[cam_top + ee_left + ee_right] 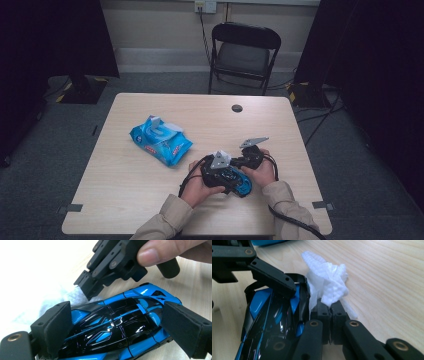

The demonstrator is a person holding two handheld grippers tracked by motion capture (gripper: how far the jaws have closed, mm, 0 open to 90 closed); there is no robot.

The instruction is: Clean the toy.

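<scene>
A glossy blue and black toy car (112, 327) sits between the pads of my left gripper (116, 308), which presses on its two ends. In the high view the car (240, 184) is low over the table's front edge, with the left gripper (225, 175) on it. My right gripper (329, 308) is shut on a bunched white wipe (329, 282). The wipe rests against the car's side (269, 322), beside one finger (272, 280) of the left gripper. From the left gripper view, the right gripper (88, 291) comes down from above onto the car's rear end.
A blue pack of wet wipes (161, 141) with its flap up lies left of centre on the pale wooden table (125, 200). A cable hole (237, 108) is near the far edge. A black folding chair (243, 52) stands beyond the table.
</scene>
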